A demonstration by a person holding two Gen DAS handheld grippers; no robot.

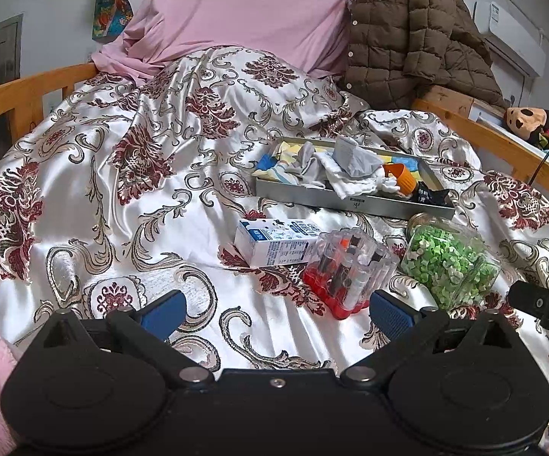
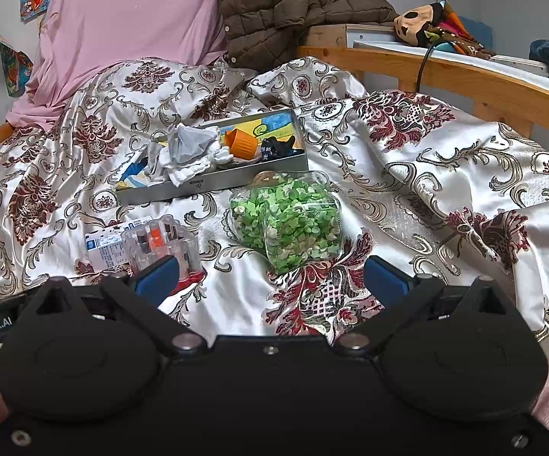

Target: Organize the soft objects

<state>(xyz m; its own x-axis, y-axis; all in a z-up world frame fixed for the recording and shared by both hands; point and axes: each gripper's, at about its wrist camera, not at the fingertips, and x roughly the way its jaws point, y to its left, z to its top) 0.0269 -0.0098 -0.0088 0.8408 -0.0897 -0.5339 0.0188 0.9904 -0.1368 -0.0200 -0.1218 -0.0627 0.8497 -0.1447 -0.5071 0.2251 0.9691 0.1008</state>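
A grey metal tray (image 1: 305,193) (image 2: 213,184) lies on the floral bedspread. In it are crumpled white and grey cloths (image 1: 344,169) (image 2: 189,152), an orange cup (image 1: 401,176) (image 2: 240,142) and a black packet (image 1: 428,195) (image 2: 276,148). My left gripper (image 1: 278,313) is open and empty, low over the bed in front of the items. My right gripper (image 2: 270,279) is open and empty, just in front of the jar of green pieces (image 2: 287,220) (image 1: 451,262).
A milk carton (image 1: 274,243) (image 2: 105,247) and a clear case with a red base (image 1: 350,273) (image 2: 164,249) lie before the tray. A pink pillow (image 1: 244,7), a brown quilted jacket (image 1: 415,30) and wooden bed rails (image 2: 464,76) bound the bed. A plush toy (image 2: 415,22) lies beyond the rail.
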